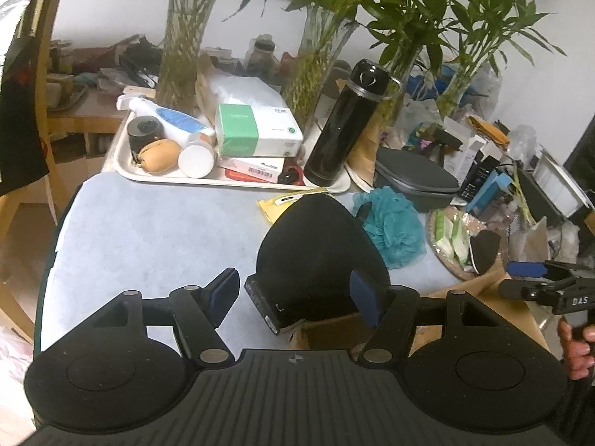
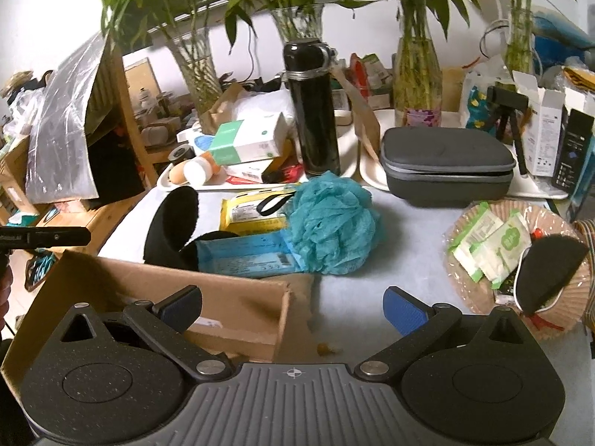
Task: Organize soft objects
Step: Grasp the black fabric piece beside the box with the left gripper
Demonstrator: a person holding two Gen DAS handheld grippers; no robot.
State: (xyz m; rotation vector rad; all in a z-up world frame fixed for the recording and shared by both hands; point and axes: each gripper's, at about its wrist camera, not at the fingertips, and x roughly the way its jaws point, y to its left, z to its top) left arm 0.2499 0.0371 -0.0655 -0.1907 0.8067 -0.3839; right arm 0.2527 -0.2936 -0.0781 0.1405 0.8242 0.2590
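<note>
Both tongs stood apart and empty — left tongs (image 1: 293,295) straddling a black slipper (image 1: 316,256) that leaned out of a cardboard box (image 2: 208,297), right tongs (image 2: 293,310) above the surface (image 2: 390,260) — teal mesh sponge (image 2: 331,223) just beyond the box.
</note>
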